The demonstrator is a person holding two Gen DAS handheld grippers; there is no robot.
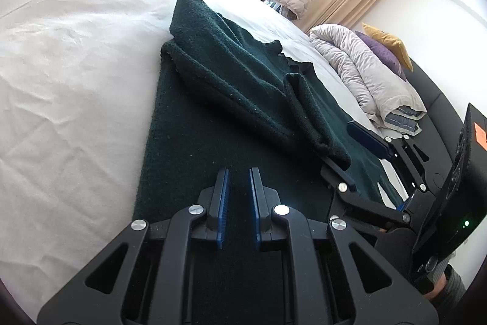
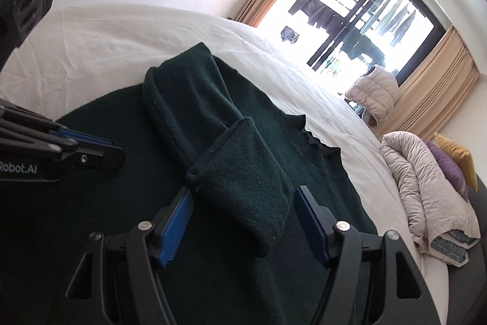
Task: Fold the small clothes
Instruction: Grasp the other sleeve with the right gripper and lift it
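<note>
On the bed (image 2: 91, 29), sweater (image 2: 213, 142) neckline faces pillows (image 2: 450, 166).

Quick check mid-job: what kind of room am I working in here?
Most likely a bedroom: the dark green sweater lies on a white-sheeted bed, with a rolled duvet and cushions by a curtained window.

Both tools are matte black plastic with triangular cut-outs and round silver screws. The left gripper (image 1: 239, 172) and right gripper (image 2: 243, 197) carry ribbed blue pads. White "Robot.AI" lettering sits at nine o'clock in the right view.
</note>
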